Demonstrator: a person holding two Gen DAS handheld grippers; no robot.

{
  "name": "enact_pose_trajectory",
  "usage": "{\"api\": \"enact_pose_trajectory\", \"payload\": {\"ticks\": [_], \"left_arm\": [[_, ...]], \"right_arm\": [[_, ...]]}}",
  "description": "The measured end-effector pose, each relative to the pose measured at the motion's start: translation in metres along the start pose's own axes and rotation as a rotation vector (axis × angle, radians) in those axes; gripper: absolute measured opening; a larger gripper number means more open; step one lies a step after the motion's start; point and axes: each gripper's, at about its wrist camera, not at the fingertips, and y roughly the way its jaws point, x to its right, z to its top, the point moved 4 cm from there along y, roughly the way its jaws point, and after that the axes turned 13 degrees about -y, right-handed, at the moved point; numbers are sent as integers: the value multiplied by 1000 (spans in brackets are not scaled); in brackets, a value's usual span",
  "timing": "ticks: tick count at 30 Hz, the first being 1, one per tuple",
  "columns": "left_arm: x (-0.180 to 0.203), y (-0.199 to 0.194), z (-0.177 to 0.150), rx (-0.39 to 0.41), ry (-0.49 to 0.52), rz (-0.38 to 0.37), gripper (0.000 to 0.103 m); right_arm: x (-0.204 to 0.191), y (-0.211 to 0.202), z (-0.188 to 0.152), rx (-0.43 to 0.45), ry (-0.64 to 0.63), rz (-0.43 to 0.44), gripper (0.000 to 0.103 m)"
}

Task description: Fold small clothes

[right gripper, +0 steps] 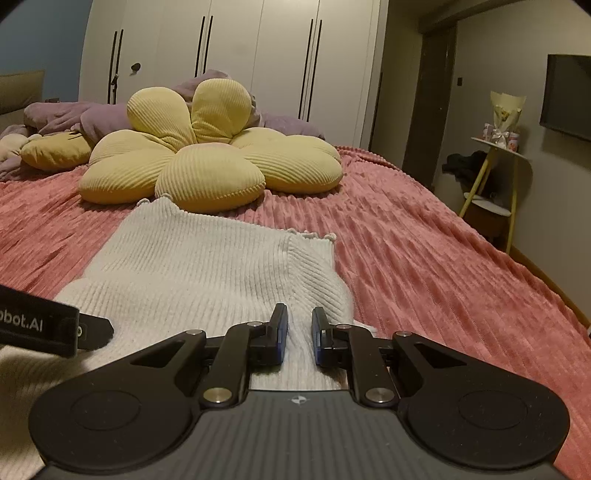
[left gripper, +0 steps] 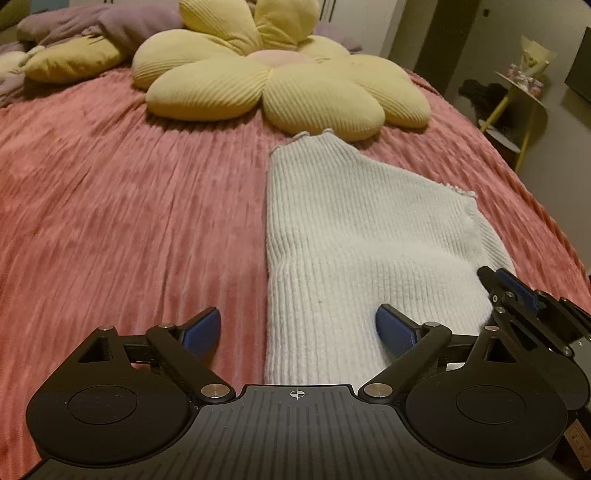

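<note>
1. Yellow ribbed fabric covers the flower-shaped cushion [left gripper: 280, 81], which sits at the far end of the white garment and touches its frilled far edge. A smaller yellow pillow [left gripper: 74, 61] and a heap of purple bedding [left gripper: 99, 22] lie beyond, to the left.
2. Pink ribbed bedspread [left gripper: 110, 192] covers the bed. The right wrist view shows white wardrobe doors [right gripper: 236, 48] with dark vertical handles behind the bed, a dark screen [right gripper: 567, 96] on the right wall, and a small side table [right gripper: 498, 155] with yellow legs carrying a wrapped bouquet.
3. White rib-knit garment [left gripper: 354, 229] lies flat on the bedspread, right of centre in the left wrist view. Its long axis runs away from the cameras toward the cushion, with the knit ribs running the same way. One frilled edge [right gripper: 314, 234] sticks out on the right side, partway along.
4. Left tool [left gripper: 297, 334] is spread wide: its left pad [left gripper: 203, 328] is over the bedspread, its right pad [left gripper: 393, 326] over the knit, and the garment's left edge runs between them. Nothing is gripped.
5. Right tool [right gripper: 300, 326] sits at the garment's near right portion with the fingers drawn close, a narrow gap left between them and knit showing in that gap. Whether it actually pinches the fabric cannot be told.
</note>
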Motion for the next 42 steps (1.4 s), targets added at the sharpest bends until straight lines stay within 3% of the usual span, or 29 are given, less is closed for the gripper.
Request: {"api": "enact_pose_trajectory", "payload": {"ticks": [3,8,13,16,19,23,28,32,34,37,40,42], "left_arm": [[-2,-13,1,-14,11,-6,92],[-8,-32,-12,-20,22,-24,92],[-19,-47,-32,-58,-25,-49,92],[-24,-50,-55,-122,4,-23,91],[-27,-63,-69,-85,38,-26,91],[-35,-75,-73,-111,-5,-40,91],[-36,-82,-76,-103,16,-1,90],[-35,-80,-76,-109,21,3,90],[-34,-77,-75,-114,23,6,90],[-32,-77,-73,-105,29,0,90],[-31,-79,-65,-80,33,-14,89],[-32,-77,-58,-78,21,-28,90]], "right_arm": [[2,-12,4,-2,7,16,14],[3,-66,-5,-8,25,54,19],[6,-105,-37,-73,61,109,19],[11,-123,-50,-121,101,118,23],[14,-134,-61,-169,161,143,25],[19,-143,-66,-222,231,181,25],[33,-144,-68,-205,473,316,31],[43,-126,-76,-222,650,347,36],[47,-119,-79,-228,729,369,35],[48,-112,-78,-235,739,340,16],[49,-116,-75,-205,717,317,10],[52,-122,-77,-172,785,373,8]]}}
